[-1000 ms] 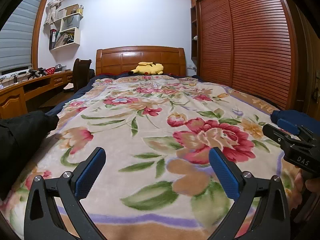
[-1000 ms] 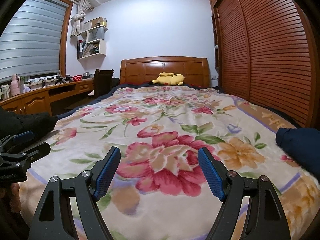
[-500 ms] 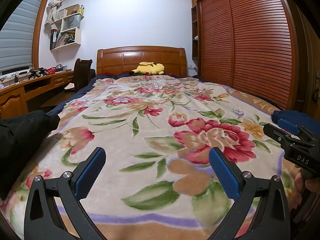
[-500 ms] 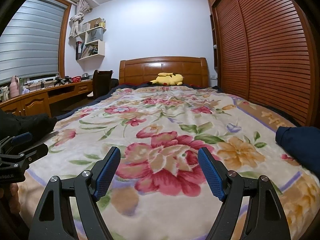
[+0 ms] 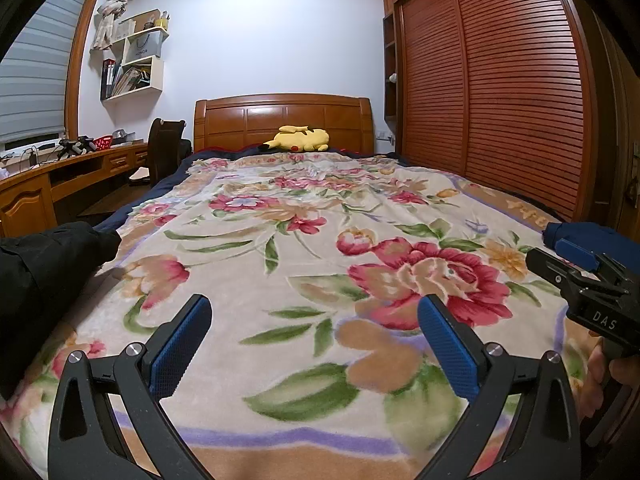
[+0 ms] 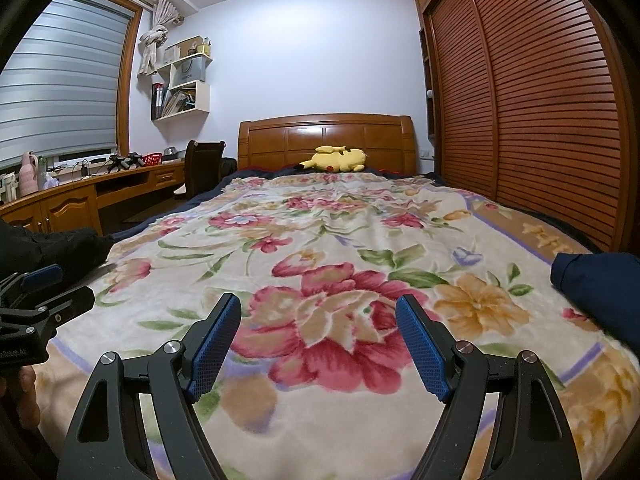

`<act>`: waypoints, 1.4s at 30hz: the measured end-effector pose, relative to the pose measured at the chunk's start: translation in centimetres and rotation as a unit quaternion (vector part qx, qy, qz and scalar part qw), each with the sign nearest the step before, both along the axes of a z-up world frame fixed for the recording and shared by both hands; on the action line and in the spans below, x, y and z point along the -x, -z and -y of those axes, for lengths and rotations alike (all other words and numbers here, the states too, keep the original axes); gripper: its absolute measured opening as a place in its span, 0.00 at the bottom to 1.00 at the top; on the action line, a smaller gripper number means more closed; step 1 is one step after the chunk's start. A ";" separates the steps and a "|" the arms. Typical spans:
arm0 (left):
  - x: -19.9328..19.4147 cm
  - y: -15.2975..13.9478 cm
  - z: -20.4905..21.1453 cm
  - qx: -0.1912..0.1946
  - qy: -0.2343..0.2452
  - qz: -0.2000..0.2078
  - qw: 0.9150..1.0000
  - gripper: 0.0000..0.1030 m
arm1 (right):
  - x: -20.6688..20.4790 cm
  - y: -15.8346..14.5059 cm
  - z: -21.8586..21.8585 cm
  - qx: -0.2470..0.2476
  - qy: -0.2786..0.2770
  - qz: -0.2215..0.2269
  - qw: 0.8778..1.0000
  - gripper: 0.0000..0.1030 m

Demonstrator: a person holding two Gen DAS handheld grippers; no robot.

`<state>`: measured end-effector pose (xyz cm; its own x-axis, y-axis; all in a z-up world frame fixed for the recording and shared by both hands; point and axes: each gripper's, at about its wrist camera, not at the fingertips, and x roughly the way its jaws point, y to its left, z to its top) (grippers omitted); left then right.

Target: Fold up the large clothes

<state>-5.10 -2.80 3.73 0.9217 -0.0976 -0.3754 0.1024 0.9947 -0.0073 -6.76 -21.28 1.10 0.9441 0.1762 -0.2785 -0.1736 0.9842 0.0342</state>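
A black garment (image 5: 44, 276) lies on the left edge of the bed; it also shows in the right wrist view (image 6: 60, 246). A dark blue garment (image 6: 596, 292) lies on the right edge, also in the left wrist view (image 5: 588, 236). My left gripper (image 5: 314, 320) is open and empty above the floral blanket (image 5: 304, 240). My right gripper (image 6: 318, 320) is open and empty above the same blanket (image 6: 328, 240). Each gripper shows at the edge of the other's view, the right gripper (image 5: 576, 276) and the left gripper (image 6: 44, 292).
A yellow plush toy (image 5: 298, 139) lies by the wooden headboard (image 5: 280, 120). A slatted wardrobe (image 5: 500, 80) runs along the right. A wooden desk (image 5: 60, 176) and a dark chair (image 5: 164, 148) stand at the left, wall shelves (image 5: 132, 64) above.
Both grippers have drifted slightly; the scene sits a little differently in each view. Both stay open and empty. The garments have not moved.
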 end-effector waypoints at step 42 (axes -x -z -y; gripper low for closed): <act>0.1 0.0 -0.1 0.001 0.000 0.002 1.000 1.00 | 0.0 0.1 0.5 -0.004 -0.003 0.003 1.000 0.79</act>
<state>-5.16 -2.71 3.68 0.9231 -0.0979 -0.3718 0.1021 0.9947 -0.0084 -6.80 -21.80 0.97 0.9447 0.1836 -0.2716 -0.1790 0.9830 0.0416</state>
